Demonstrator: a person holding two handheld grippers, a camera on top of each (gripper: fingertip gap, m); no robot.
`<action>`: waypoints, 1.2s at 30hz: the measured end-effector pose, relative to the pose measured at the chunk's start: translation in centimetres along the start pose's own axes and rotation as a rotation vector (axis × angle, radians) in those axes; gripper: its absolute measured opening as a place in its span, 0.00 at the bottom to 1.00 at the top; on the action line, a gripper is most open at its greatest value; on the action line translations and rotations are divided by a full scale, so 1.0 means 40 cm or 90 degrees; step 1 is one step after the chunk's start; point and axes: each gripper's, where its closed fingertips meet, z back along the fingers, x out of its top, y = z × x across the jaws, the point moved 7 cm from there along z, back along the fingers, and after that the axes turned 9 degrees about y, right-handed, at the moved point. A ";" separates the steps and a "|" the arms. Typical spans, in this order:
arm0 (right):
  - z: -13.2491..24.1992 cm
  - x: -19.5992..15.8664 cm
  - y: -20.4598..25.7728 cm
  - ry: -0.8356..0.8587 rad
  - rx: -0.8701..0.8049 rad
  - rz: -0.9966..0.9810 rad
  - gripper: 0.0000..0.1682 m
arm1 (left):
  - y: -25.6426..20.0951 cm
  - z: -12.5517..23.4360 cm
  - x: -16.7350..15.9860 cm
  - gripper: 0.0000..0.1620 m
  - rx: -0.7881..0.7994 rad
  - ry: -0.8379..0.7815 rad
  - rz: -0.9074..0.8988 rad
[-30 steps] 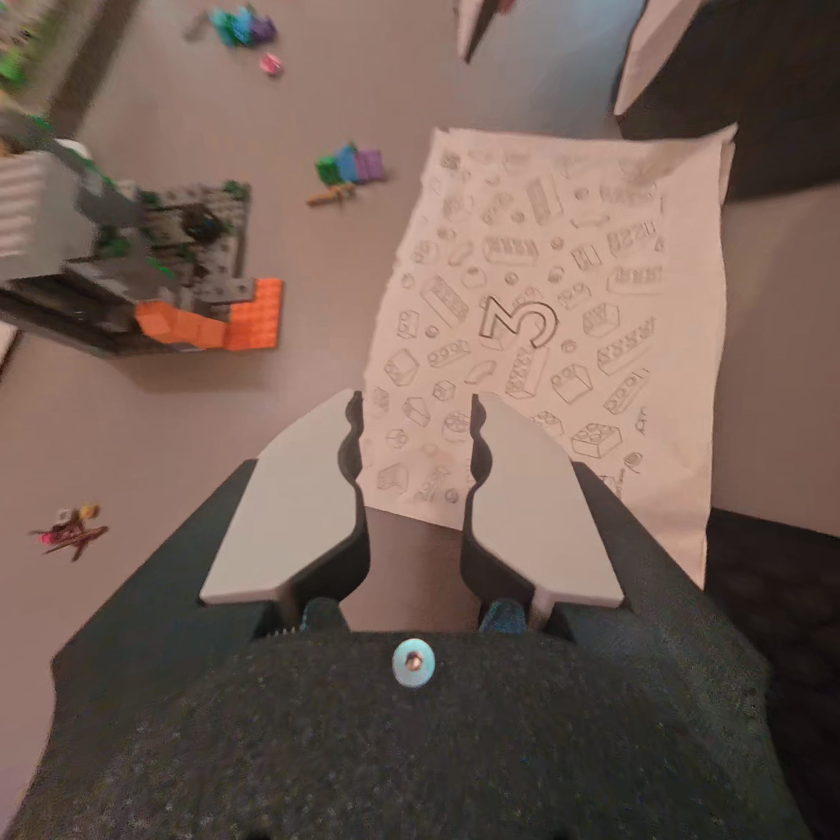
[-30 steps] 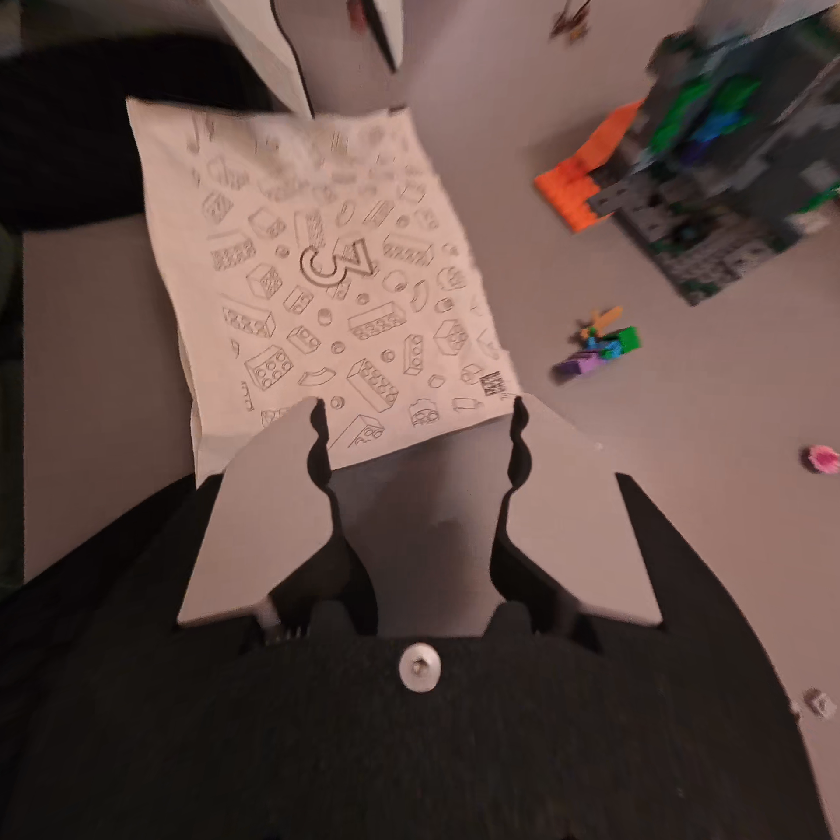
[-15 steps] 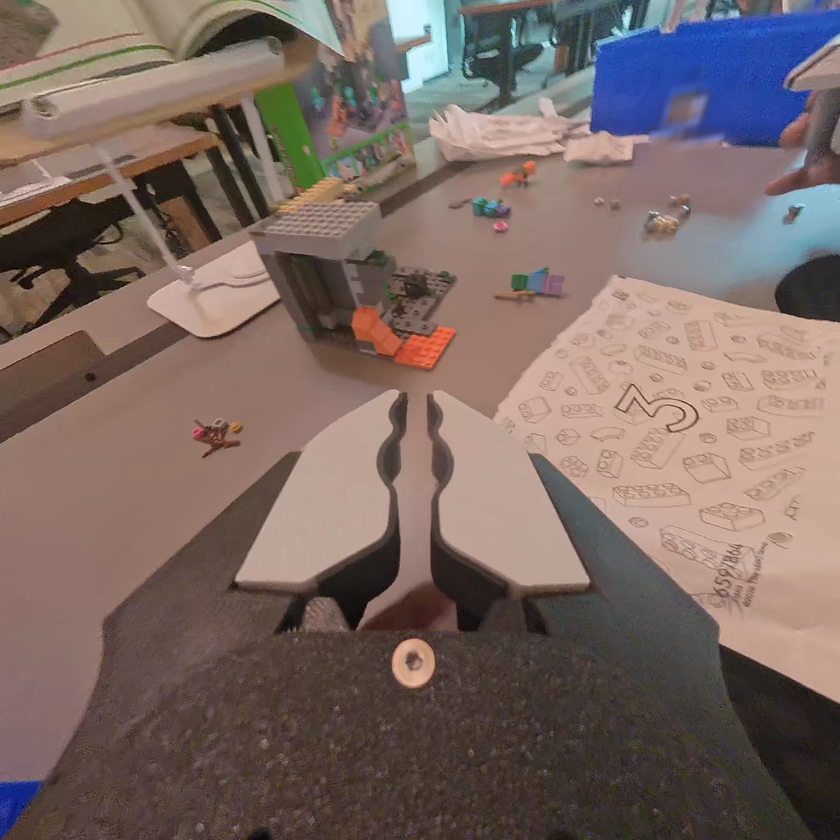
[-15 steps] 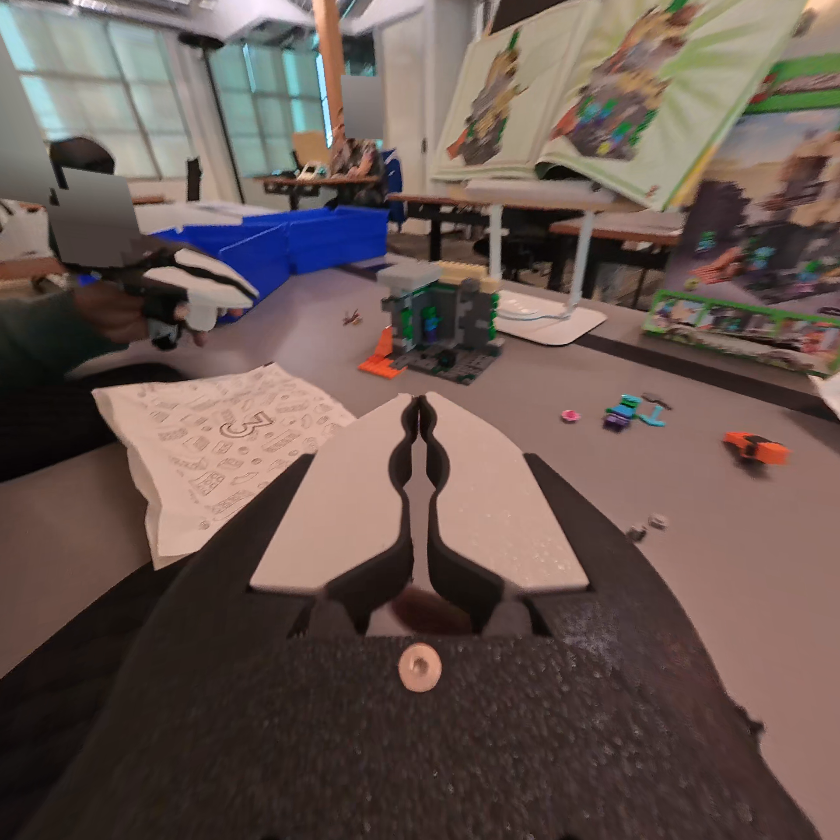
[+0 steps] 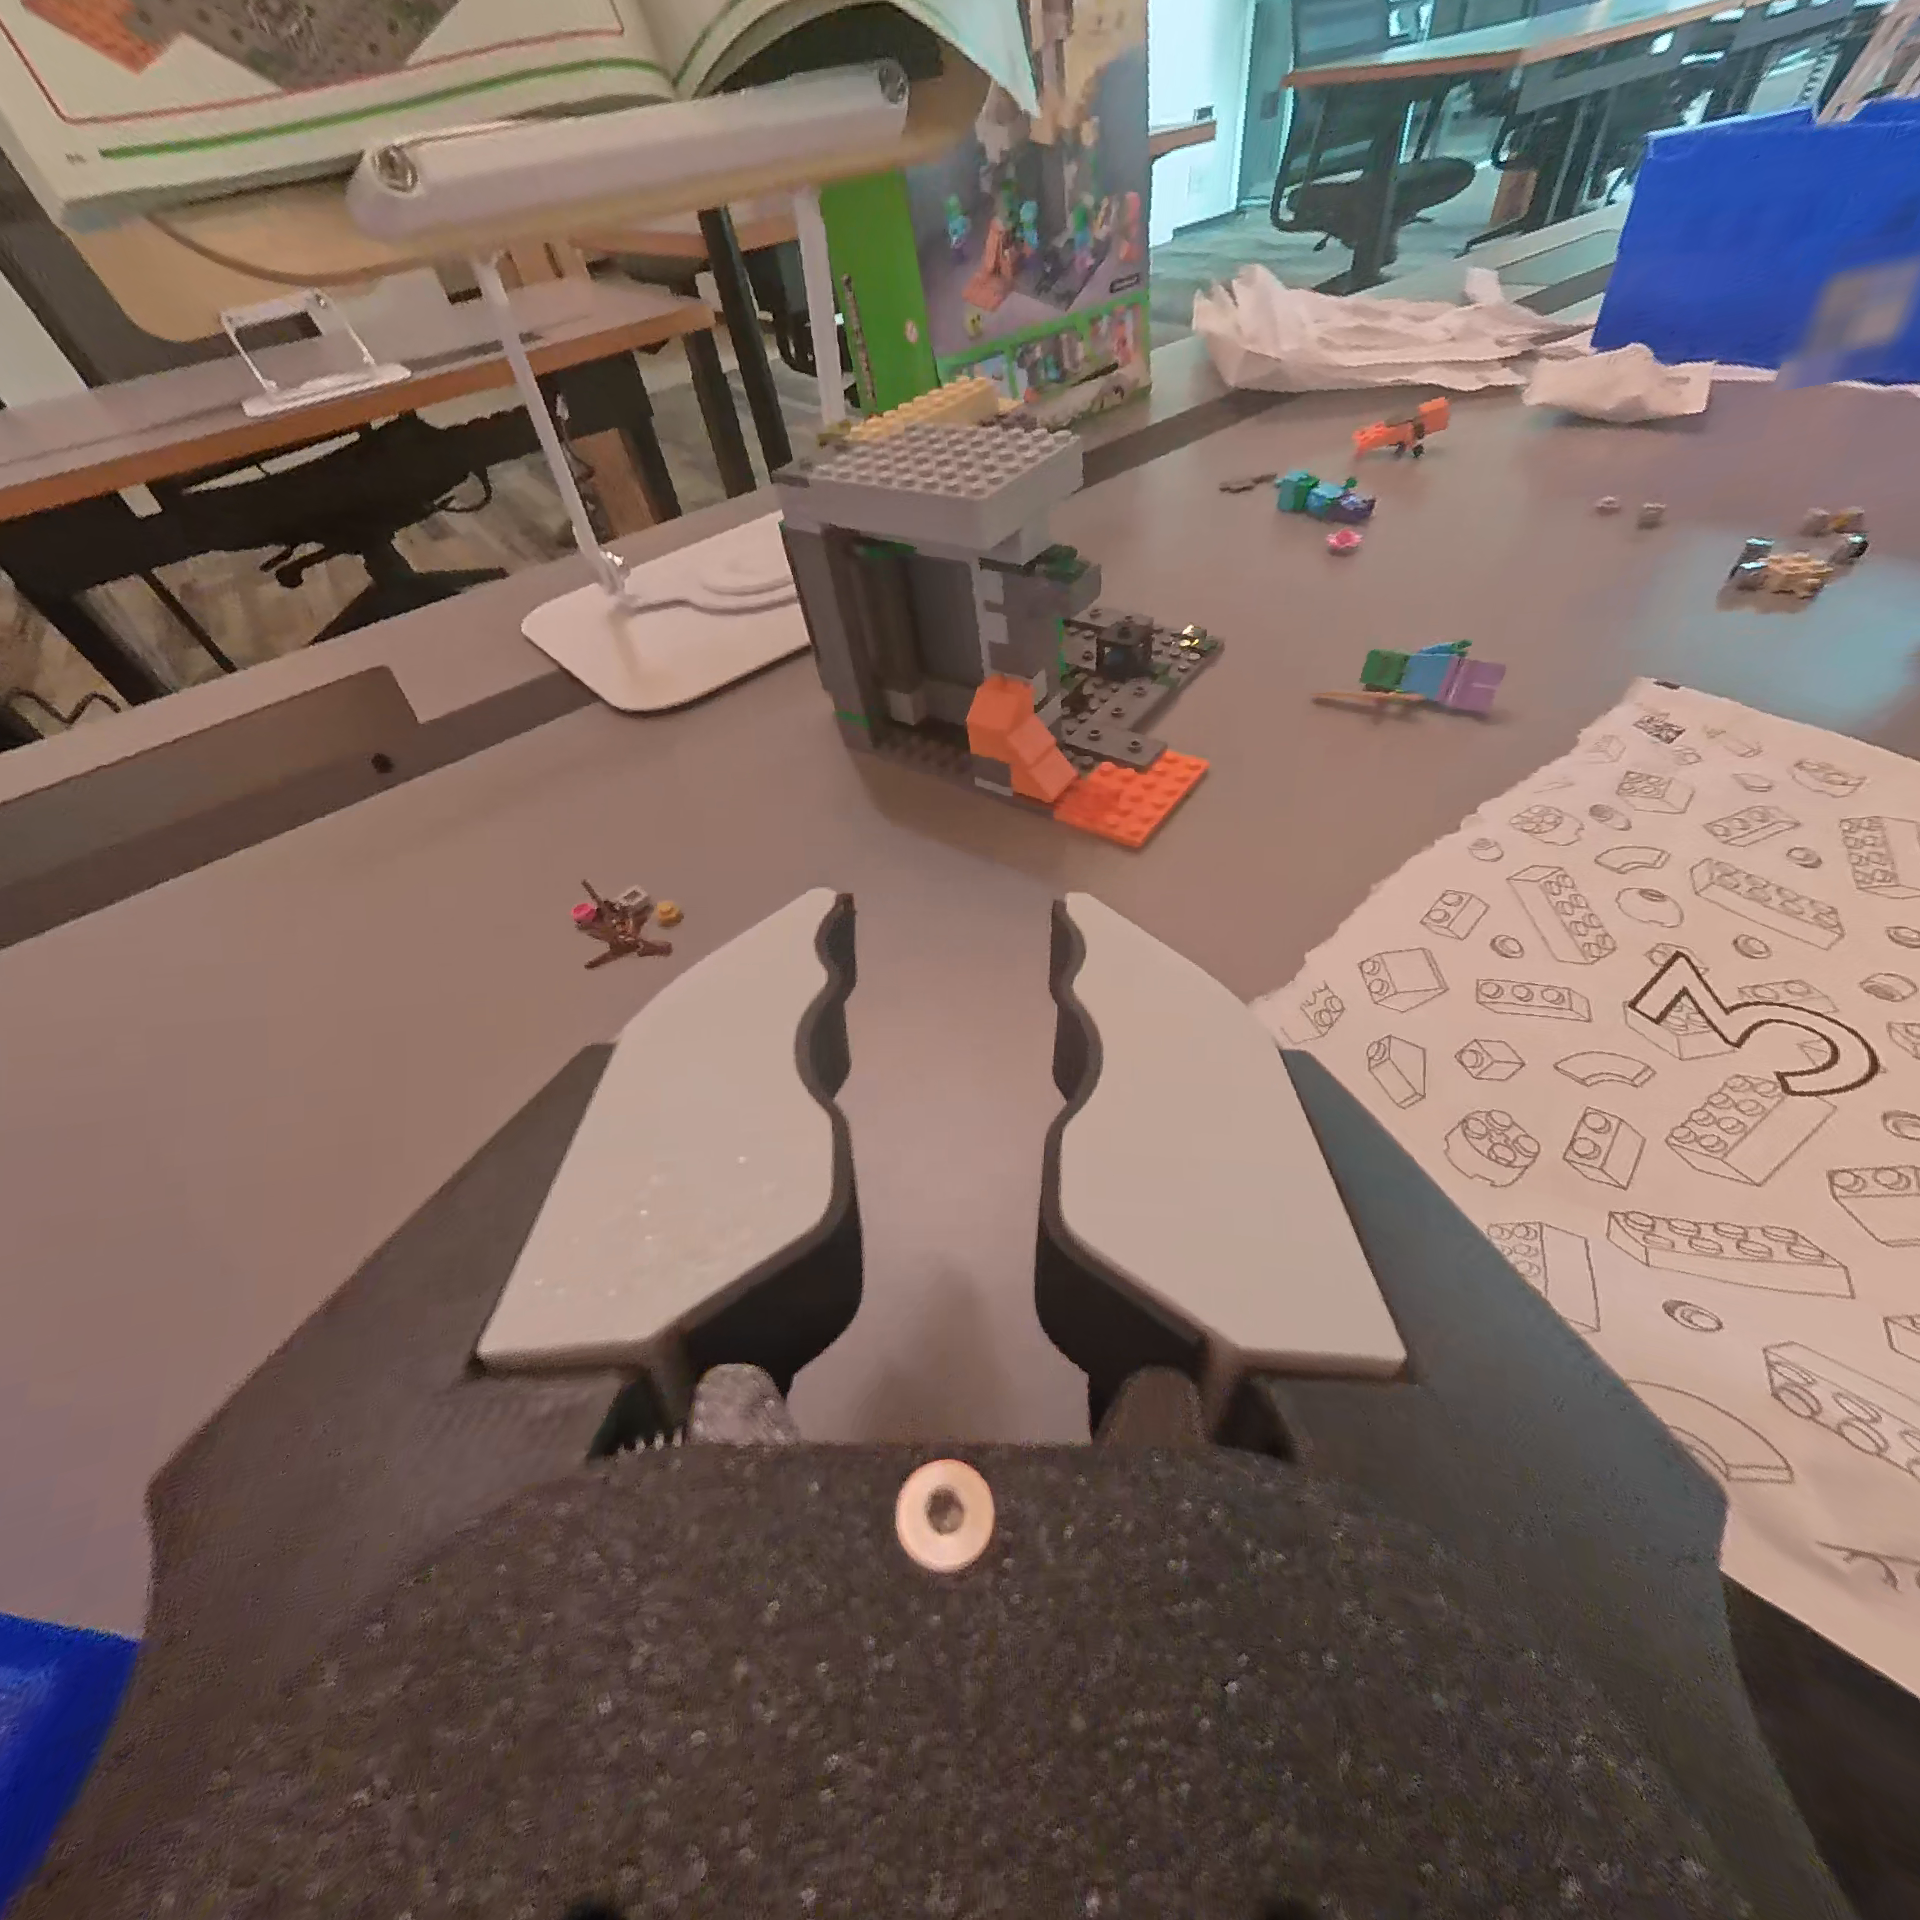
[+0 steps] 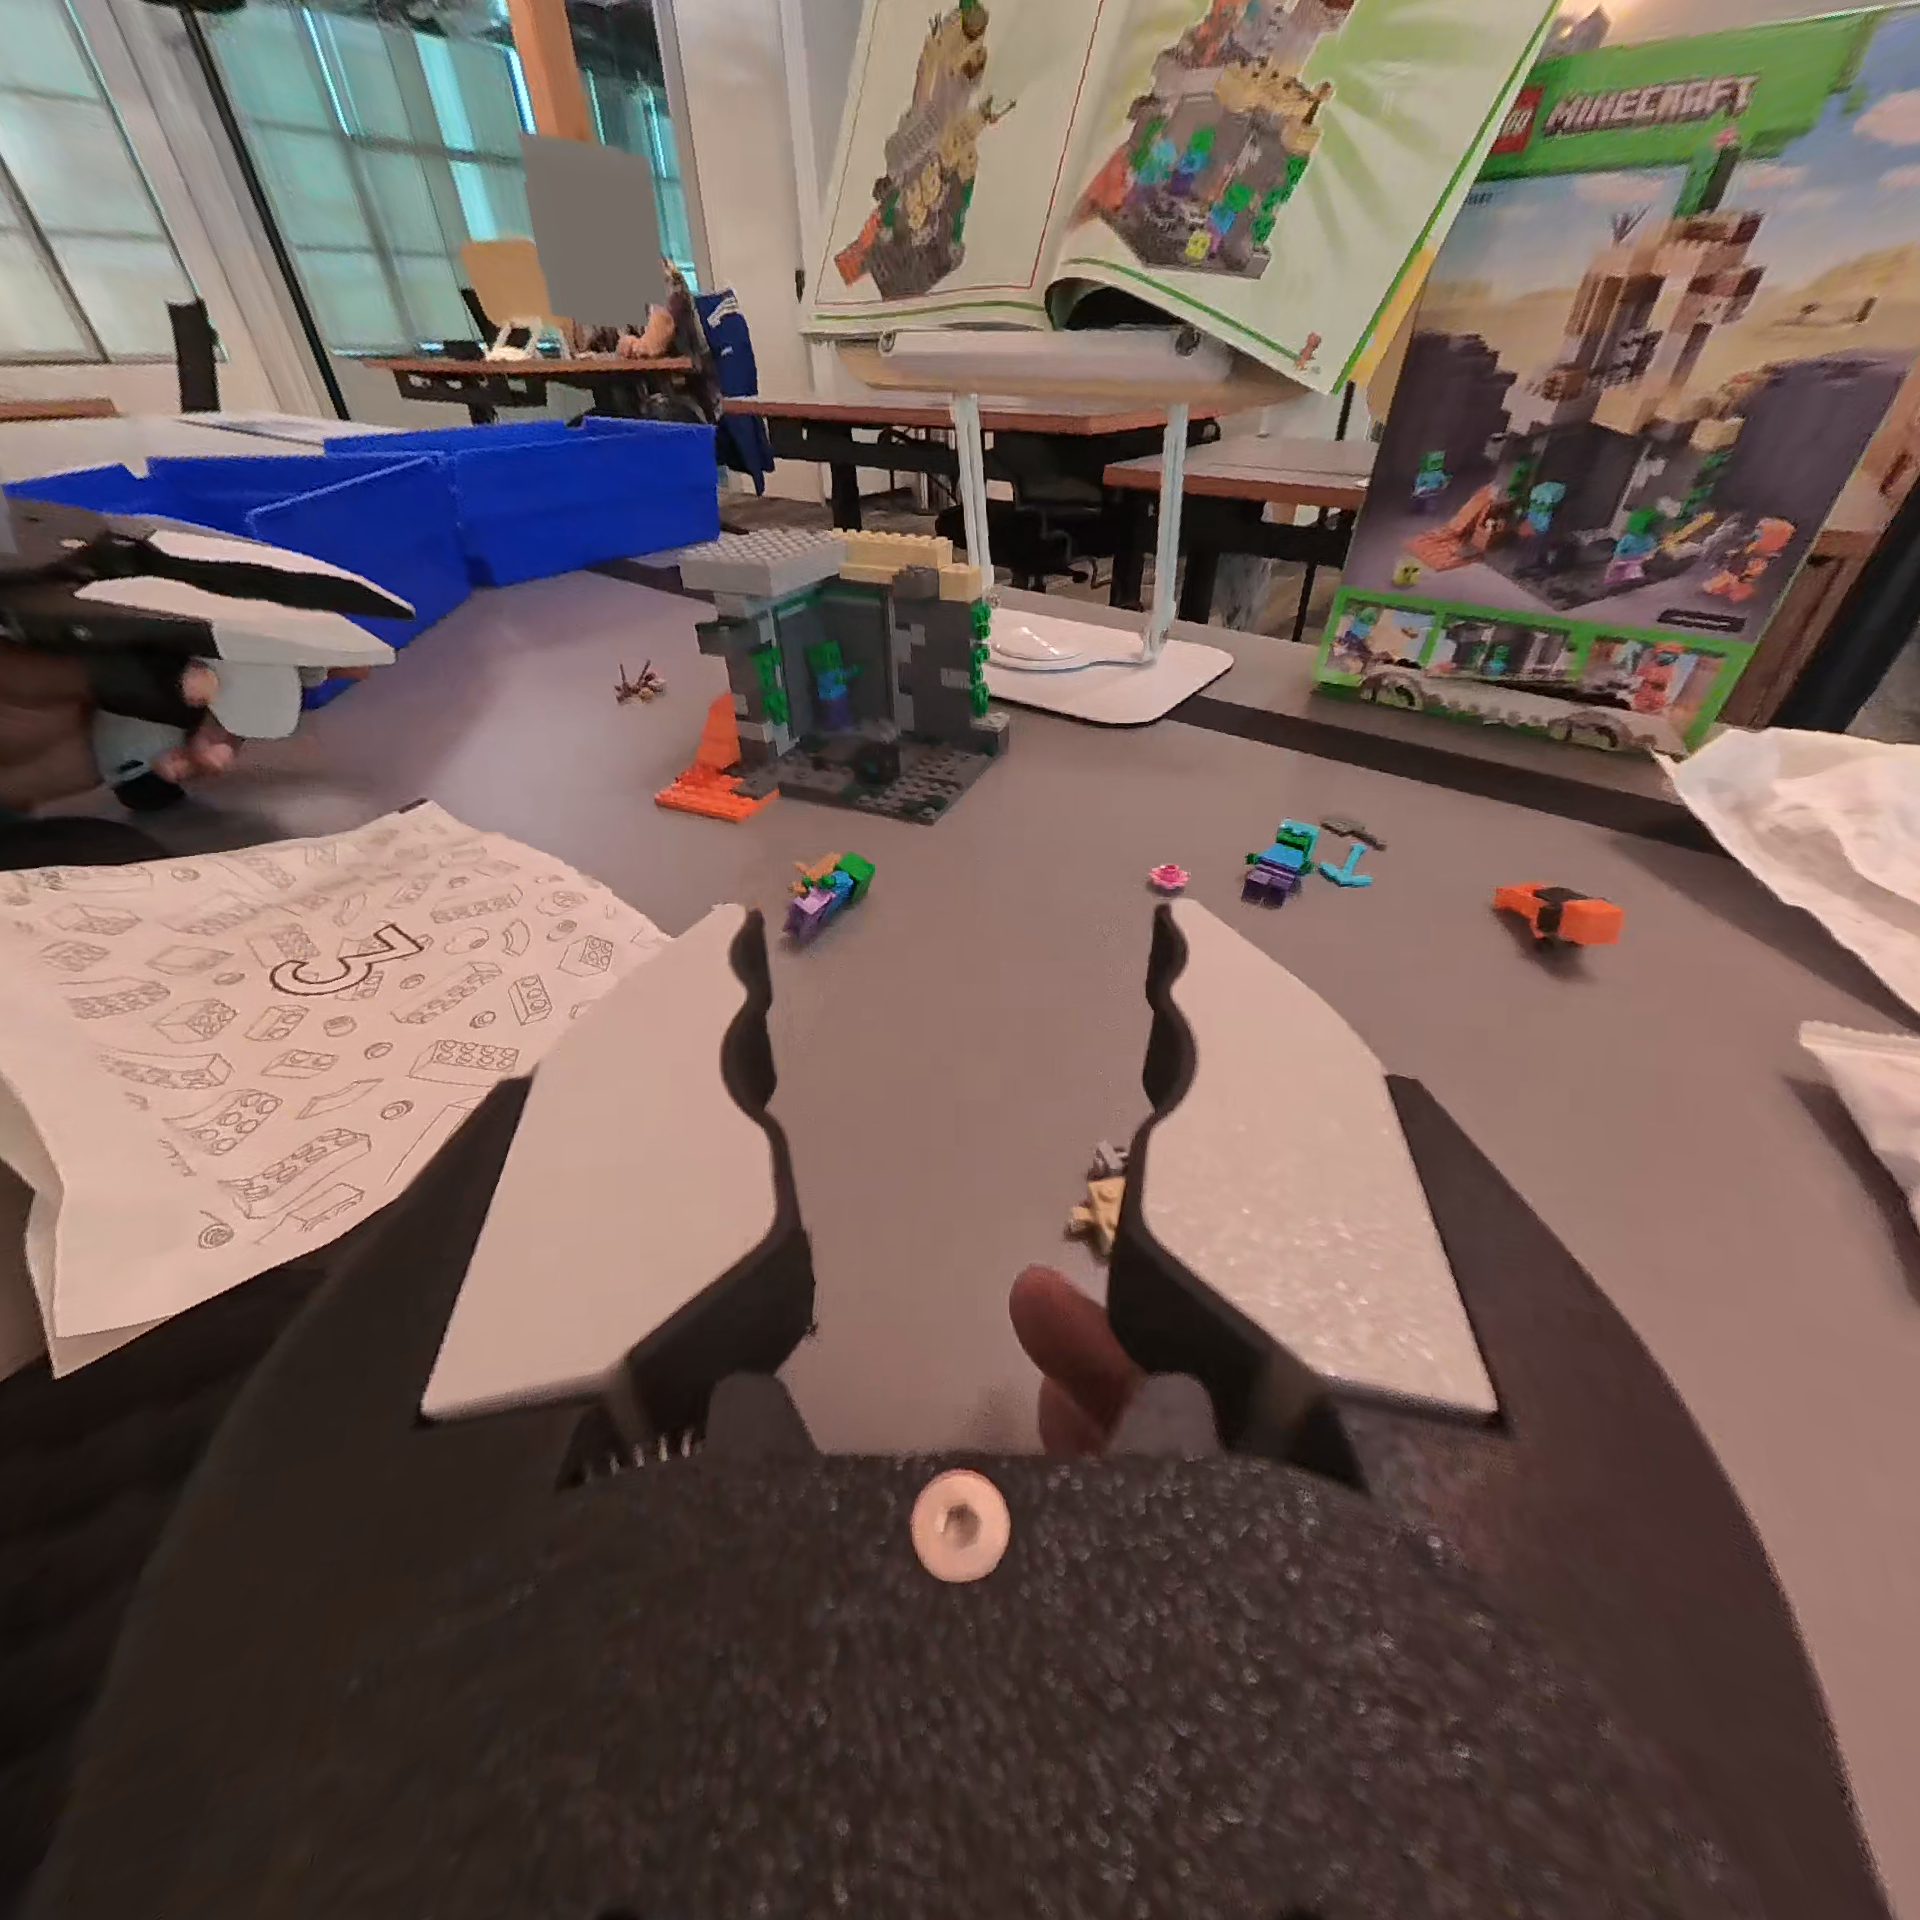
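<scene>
My left gripper (image 5: 948,914) is open and empty above the grey table (image 5: 312,1091). Ahead of it stands a grey brick building with an orange ramp (image 5: 966,634). A white paper bag printed with brick outlines (image 5: 1662,1091) lies to its right. A small pile of tiny brown and pink parts (image 5: 623,925) lies to its left. My right gripper (image 6: 956,920) is open and empty. The same building (image 6: 842,675) stands ahead of it and the bag (image 6: 260,1018) lies at its left. A small tan piece (image 6: 1101,1195) lies by its right finger. The left gripper (image 6: 239,613) shows far left.
Loose minifigures (image 6: 831,883) (image 6: 1283,857) and an orange figure (image 6: 1558,914) lie on the table. A white book stand (image 6: 1091,665) holds an open instruction booklet (image 6: 1143,156). The set's box (image 6: 1621,416) stands at the back right. Blue bins (image 6: 468,509) and crumpled white bags (image 5: 1371,332) sit further off. Across from one pair of fingers to the other is roughly 35 cm. The orange figure (image 6: 1558,914) is about 20 cm from my right fingertips and 45 cm from my left.
Both grippers tilted up from looking down at the bag, closed half a second ago, and have opened again. The left one has moved nearer the building.
</scene>
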 end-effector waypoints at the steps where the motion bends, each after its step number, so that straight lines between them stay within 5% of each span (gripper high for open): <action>1: -0.002 0.000 0.002 0.000 0.004 0.002 0.41 | 0.001 -0.002 -0.001 0.23 0.000 0.005 0.003; 11: -0.003 -0.001 0.004 0.006 0.019 0.008 0.19 | 0.018 -0.025 -0.007 0.28 -0.005 0.050 0.039; 23: -0.005 -0.005 0.007 0.025 0.010 0.026 0.17 | 0.045 -0.051 -0.007 0.25 0.024 0.080 0.077; 36: -0.003 -0.015 0.017 0.070 -0.030 0.083 0.14 | 0.176 -0.188 -0.023 0.28 0.124 0.277 0.093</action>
